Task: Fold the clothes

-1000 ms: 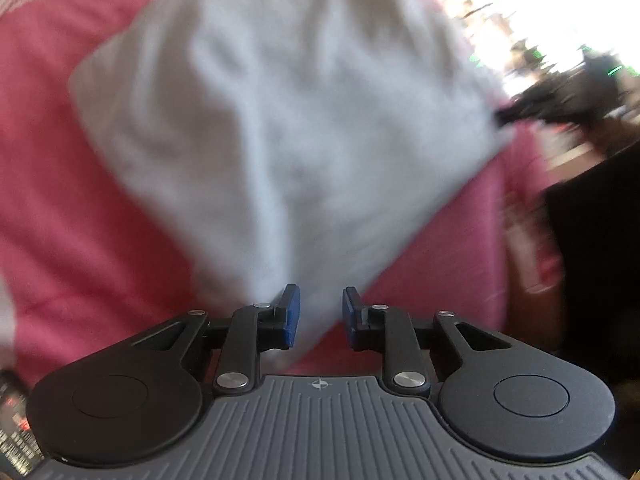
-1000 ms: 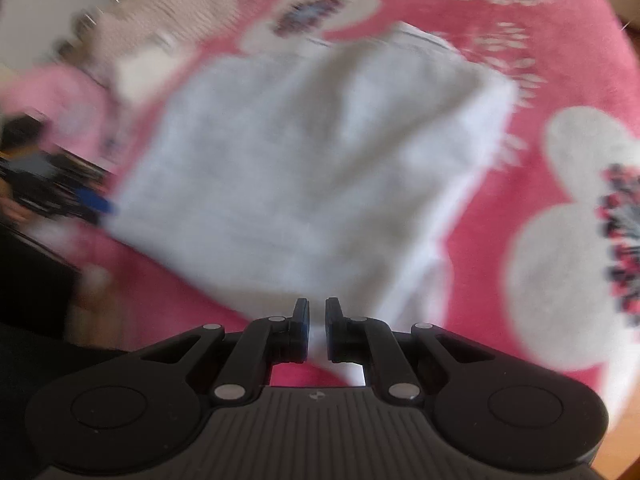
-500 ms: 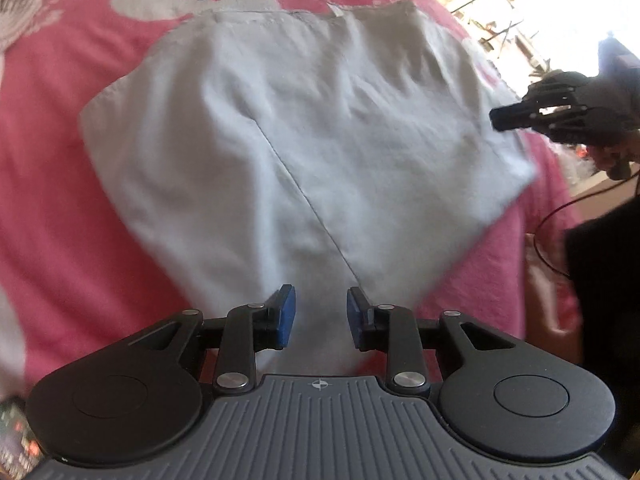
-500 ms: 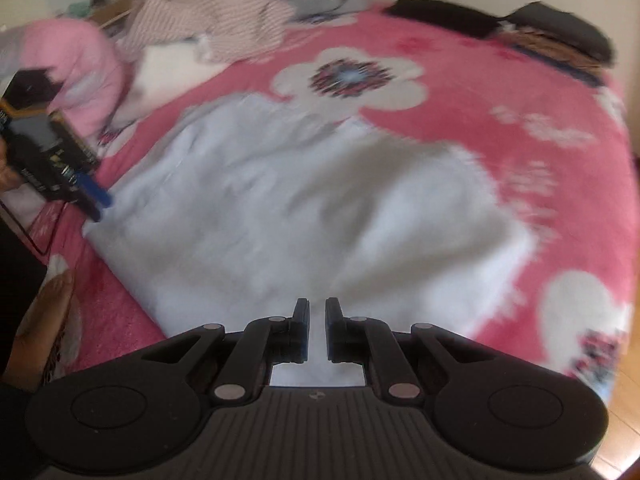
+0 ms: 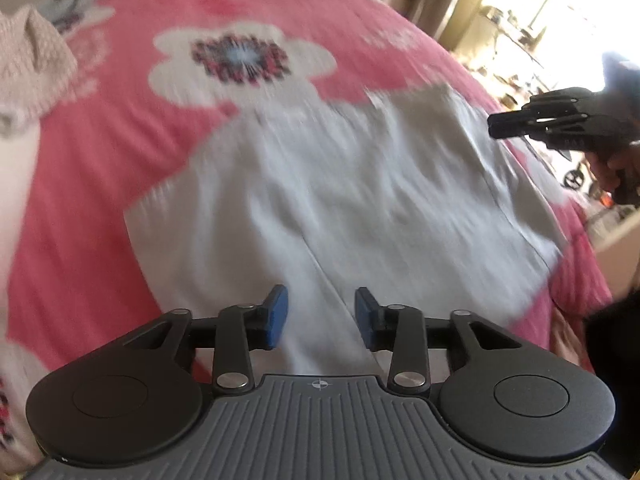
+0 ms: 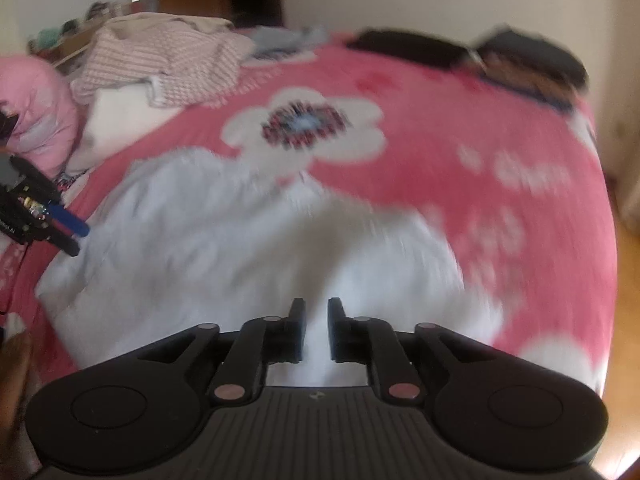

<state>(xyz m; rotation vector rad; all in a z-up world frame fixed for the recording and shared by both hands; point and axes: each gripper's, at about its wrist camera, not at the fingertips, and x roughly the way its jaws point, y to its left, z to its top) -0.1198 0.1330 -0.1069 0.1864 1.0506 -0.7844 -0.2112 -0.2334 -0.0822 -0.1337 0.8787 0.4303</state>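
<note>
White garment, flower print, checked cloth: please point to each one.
White garment (image 5: 360, 200), left wrist view, its middle.
Flower print (image 6: 304, 124), right wrist view, dark centre.
Checked cloth (image 6: 160, 64), right wrist view, upper folds.

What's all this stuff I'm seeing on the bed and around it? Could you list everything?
Pale garment: one, light grey-white, spread flat on the blanket near both grippers.
Blanket: one, pink with white flowers, covering the bed.
Checked garment: one, pink-and-white, crumpled at the far left of the bed.
Dark clothes: a few, black and brown, far edge.
Pink bundle: one, left edge.
Left gripper: black with blue pads, jaws opening, nothing between them.
Right gripper: black, jaws opening over the garment, nothing gripped.
</note>
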